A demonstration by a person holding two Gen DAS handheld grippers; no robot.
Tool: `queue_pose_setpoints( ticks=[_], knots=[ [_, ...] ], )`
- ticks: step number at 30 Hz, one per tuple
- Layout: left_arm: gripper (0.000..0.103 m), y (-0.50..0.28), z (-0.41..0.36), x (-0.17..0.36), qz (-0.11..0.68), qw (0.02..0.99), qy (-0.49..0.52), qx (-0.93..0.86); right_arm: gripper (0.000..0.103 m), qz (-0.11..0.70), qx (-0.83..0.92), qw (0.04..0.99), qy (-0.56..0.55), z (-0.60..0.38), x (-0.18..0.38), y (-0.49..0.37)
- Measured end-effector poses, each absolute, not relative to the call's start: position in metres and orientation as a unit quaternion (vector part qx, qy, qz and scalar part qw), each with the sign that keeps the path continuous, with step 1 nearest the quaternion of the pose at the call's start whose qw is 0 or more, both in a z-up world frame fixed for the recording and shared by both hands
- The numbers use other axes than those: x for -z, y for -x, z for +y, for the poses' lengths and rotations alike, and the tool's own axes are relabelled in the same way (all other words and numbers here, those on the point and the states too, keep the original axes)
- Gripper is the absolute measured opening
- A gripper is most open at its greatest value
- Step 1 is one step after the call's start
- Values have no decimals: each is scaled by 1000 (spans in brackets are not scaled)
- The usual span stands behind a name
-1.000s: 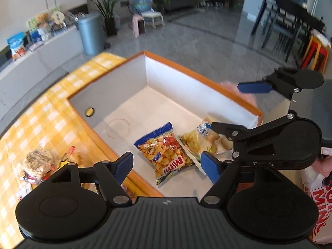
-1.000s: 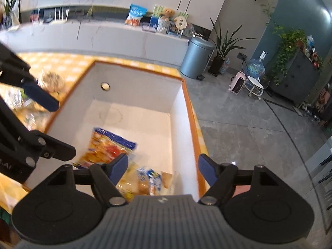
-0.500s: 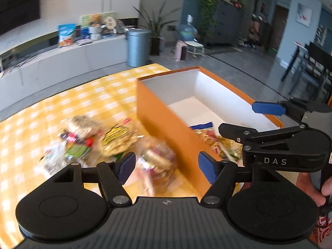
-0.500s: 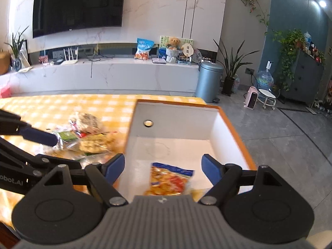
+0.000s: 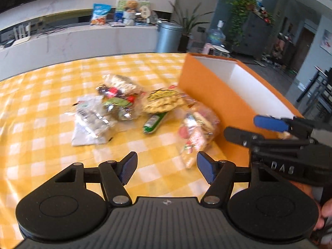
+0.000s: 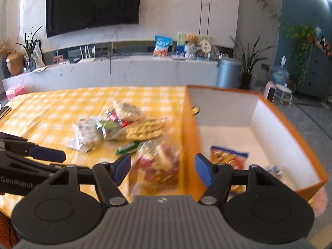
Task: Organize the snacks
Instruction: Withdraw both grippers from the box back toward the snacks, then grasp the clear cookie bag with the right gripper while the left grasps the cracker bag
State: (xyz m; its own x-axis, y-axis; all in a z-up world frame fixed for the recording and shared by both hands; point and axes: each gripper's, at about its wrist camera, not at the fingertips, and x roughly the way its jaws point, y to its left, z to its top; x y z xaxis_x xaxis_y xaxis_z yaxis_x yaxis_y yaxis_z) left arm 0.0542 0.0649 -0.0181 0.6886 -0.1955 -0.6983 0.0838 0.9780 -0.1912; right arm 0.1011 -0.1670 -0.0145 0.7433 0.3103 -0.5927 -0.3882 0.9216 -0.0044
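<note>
Several snack packets lie in a loose pile on the yellow checked tablecloth (image 5: 41,108), among them a clear bag of red and white sweets (image 5: 197,128) (image 6: 157,166), a cracker pack (image 5: 164,101) and a green stick pack (image 5: 154,122). An orange box (image 5: 209,95) (image 6: 189,145) with white inside stands to their right; a blue and orange chip bag (image 6: 228,157) lies in it. My left gripper (image 5: 167,167) is open and empty above the cloth, short of the pile. My right gripper (image 6: 162,170) is open and empty over the box's near left wall.
Beyond the table's far edge runs a white low counter (image 6: 124,70) with snack bags and a TV above. A grey bin (image 6: 228,72), plants and a water jug (image 6: 280,74) stand on the floor to the right.
Both grippers have swung left and pulled back from over the box interior towards the snack pile on the cloth. Both stay open and empty.
</note>
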Motion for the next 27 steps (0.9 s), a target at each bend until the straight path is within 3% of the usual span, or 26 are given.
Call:
queue_pose_setpoints(
  ticks=[15, 27],
  knots=[
    [74, -72, 84, 38, 397, 916, 39, 35, 65, 327, -146, 926, 119, -119, 44, -137],
    [74, -89, 92, 51, 418, 908, -4, 28, 76, 324, -114, 912, 225, -86, 67, -163]
  ],
)
